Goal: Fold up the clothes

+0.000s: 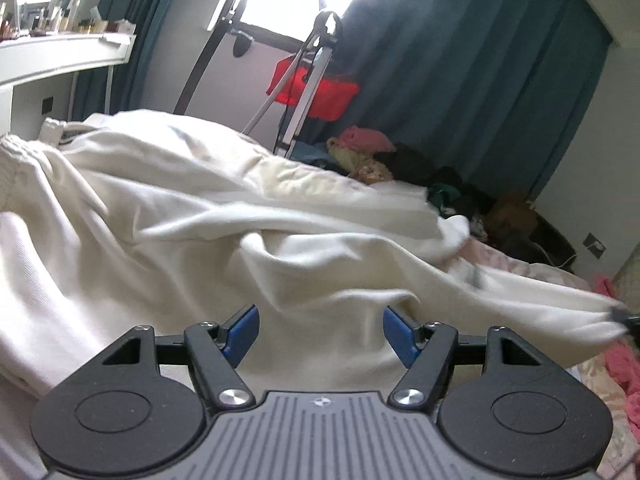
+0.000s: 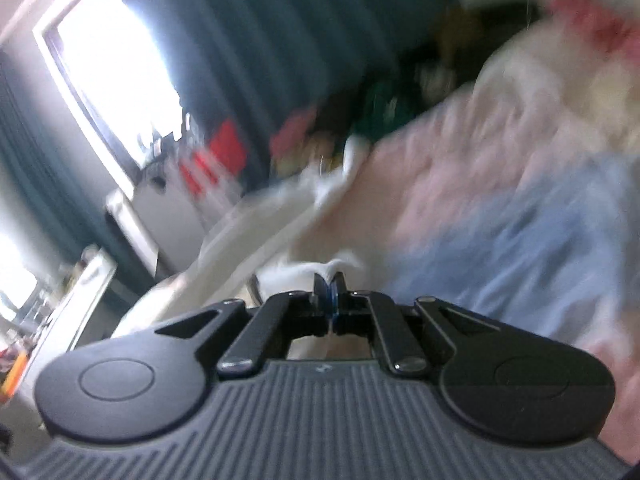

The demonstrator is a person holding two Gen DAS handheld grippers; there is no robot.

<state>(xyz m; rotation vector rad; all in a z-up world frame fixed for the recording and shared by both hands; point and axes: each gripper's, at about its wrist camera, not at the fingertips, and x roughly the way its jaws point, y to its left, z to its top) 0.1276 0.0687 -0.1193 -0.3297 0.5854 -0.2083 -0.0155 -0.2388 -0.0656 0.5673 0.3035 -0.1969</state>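
Right under your left gripper point(image 1: 319, 330) is the big cream-white knit garment point(image 1: 224, 216), rumpled across the bed with its pink floral sheet point(image 1: 516, 266), and that gripper's blue pads point(image 1: 240, 334) are spread wide, holding nothing. Your right gripper point(image 2: 330, 286) is clenched on a corner of the same cloth, pulled taut. I'd say pinch a matching edge with the left first, then draw both apart evenly so the wrinkles flatten before you fold. The right view is blurry, so slow down.
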